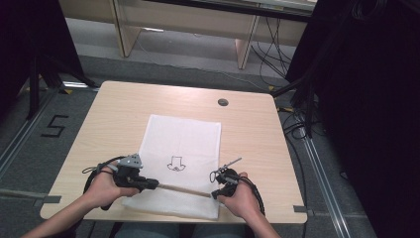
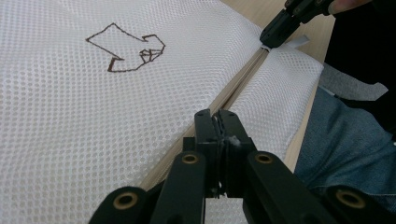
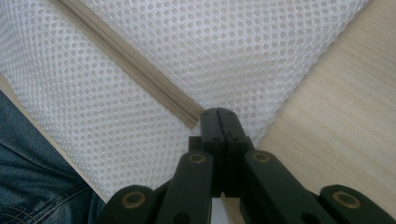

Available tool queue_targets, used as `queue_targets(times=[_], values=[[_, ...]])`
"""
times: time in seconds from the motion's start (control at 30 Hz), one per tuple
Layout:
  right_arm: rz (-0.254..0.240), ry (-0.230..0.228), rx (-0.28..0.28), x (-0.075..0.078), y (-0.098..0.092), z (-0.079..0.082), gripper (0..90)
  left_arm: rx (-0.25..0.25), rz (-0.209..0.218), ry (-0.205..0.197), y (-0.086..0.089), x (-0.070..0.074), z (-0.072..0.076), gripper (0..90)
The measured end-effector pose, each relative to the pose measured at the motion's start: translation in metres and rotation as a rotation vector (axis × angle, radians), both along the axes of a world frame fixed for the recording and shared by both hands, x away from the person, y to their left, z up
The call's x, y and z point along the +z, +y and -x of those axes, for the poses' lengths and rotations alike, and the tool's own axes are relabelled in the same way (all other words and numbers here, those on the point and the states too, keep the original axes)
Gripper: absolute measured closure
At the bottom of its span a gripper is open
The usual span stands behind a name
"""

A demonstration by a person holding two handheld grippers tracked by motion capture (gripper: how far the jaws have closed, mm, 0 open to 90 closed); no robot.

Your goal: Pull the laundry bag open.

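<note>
The white mesh bag (image 1: 181, 163) lies flat by the bench's near edge. Both grippers are clamped on its zipper (image 1: 183, 189): the left gripper (image 1: 154, 185) seemingly on the slider, the right gripper (image 1: 214, 194) on the end. A skewed pull could snag mesh in the zipper or drag the bag off the edge.

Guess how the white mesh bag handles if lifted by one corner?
Probably floppy: the mesh bag lies flat and thin on the table. Likely light, given its open weave. The zipper band may hang slightly stiffer than the mesh.
</note>
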State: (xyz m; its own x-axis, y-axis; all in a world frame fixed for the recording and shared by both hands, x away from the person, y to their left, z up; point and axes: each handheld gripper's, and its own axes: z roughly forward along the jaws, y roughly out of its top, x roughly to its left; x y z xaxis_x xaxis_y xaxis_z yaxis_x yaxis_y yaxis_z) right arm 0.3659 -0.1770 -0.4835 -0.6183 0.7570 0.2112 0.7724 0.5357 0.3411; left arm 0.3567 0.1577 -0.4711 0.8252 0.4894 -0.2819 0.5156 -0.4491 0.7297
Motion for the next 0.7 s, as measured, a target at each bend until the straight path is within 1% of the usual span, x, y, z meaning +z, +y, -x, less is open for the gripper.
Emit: queue_targets(times=[0.03,0.07,0.13,0.2,0.23,0.3,0.33,0.43,0.47,0.5,0.53,0.57,0.6,0.63,0.7], values=[[0.000,0.000,0.000,0.000,0.000,0.000,90.0,0.017,0.003,0.011,0.001,0.000,0.001,87.8],[0.001,0.000,0.000,0.000,0.000,0.000,90.0,0.014,0.004,0.004,0.002,0.000,0.001,87.8],[0.002,0.000,-0.001,0.000,0.000,0.000,90.0,0.020,0.007,0.006,0.003,0.000,0.001,87.8],[0.002,-0.003,0.001,0.000,0.001,0.000,90.0,0.016,0.005,-0.006,0.004,0.001,0.000,87.8],[0.005,0.012,-0.017,0.001,0.001,0.002,90.0,0.023,0.006,-0.003,0.005,0.002,0.000,87.8],[0.004,0.010,-0.015,0.001,0.001,0.001,90.0,0.024,0.008,-0.007,0.007,0.002,0.000,87.8],[0.005,0.008,-0.013,0.001,0.001,0.001,90.0,0.035,0.009,0.004,0.008,0.001,0.000,87.8],[0.002,0.006,-0.005,0.000,0.000,0.000,90.0,0.032,0.012,0.009,0.007,0.001,0.001,87.8],[0.003,0.006,-0.006,0.000,0.000,0.000,90.0,0.022,0.011,0.001,0.008,0.001,0.000,87.8],[0.002,0.004,-0.007,0.000,0.000,0.000,90.0,0.034,0.013,0.010,0.008,0.001,0.001,87.8],[0.002,0.004,-0.007,0.000,0.000,0.000,90.0,0.024,0.006,-0.003,0.008,0.001,0.000,87.8],[0.002,0.006,-0.005,0.000,0.000,0.000,90.0,0.027,-0.004,-0.010,0.010,0.002,0.000,87.8],[0.001,0.006,-0.005,0.000,0.000,0.000,90.0,0.040,0.013,0.006,0.010,0.001,0.001,87.8],[0.001,0.006,-0.005,0.000,0.000,0.000,90.0,0.038,0.007,0.001,0.013,0.002,0.000,87.8],[0.000,0.006,-0.006,0.000,0.000,0.000,90.0,0.055,0.004,0.005,0.017,0.001,0.001,87.8]])
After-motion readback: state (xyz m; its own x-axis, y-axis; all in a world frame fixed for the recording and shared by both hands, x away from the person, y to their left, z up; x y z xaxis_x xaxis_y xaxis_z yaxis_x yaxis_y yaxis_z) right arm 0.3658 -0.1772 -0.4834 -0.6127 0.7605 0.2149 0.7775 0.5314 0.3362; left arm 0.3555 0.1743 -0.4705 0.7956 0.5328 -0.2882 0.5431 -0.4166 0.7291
